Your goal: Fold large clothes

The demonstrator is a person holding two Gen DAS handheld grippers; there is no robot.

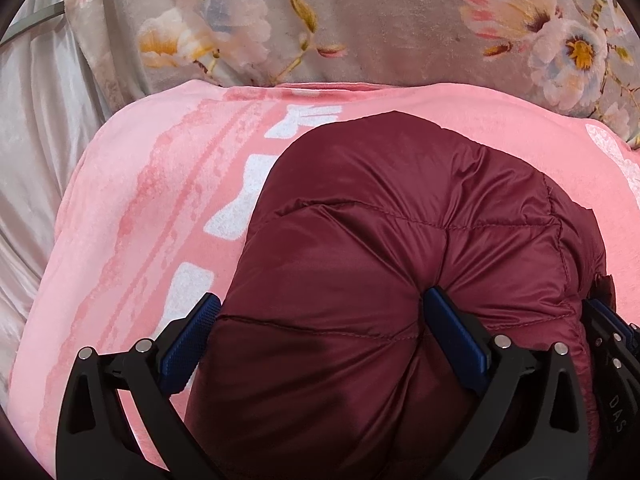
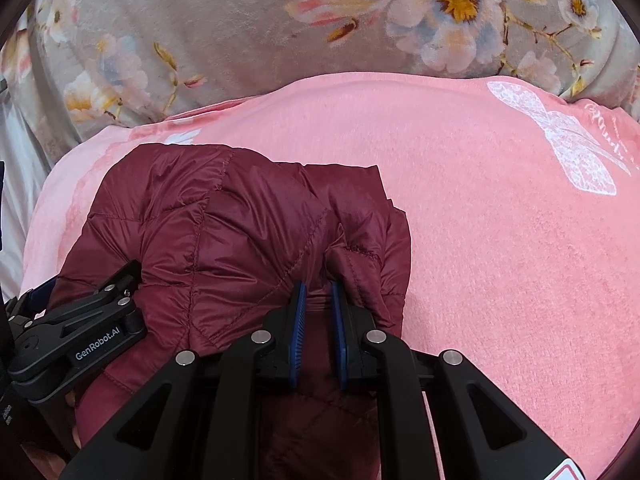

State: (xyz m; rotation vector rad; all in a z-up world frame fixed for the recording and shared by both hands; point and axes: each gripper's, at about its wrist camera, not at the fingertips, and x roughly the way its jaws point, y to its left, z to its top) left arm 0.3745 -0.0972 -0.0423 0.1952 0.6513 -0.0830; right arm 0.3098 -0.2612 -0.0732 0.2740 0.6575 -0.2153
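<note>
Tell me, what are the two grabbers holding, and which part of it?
Both hold the dark red puffy jacket. The right gripper pinches a thin fold at its near right edge. The left gripper clamps a thick bunch at its near left side.

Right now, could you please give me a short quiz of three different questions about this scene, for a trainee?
1. True or false: the right tongs are pinched on the maroon puffer jacket.
2. What lies directly under the jacket? A) bare wooden floor B) pink blanket C) metal tray
3. Fill in: the left tongs hold a wide, ____ bundle of the jacket between their blue pads.

Key: 1 true; 2 B; 3 puffy.
</note>
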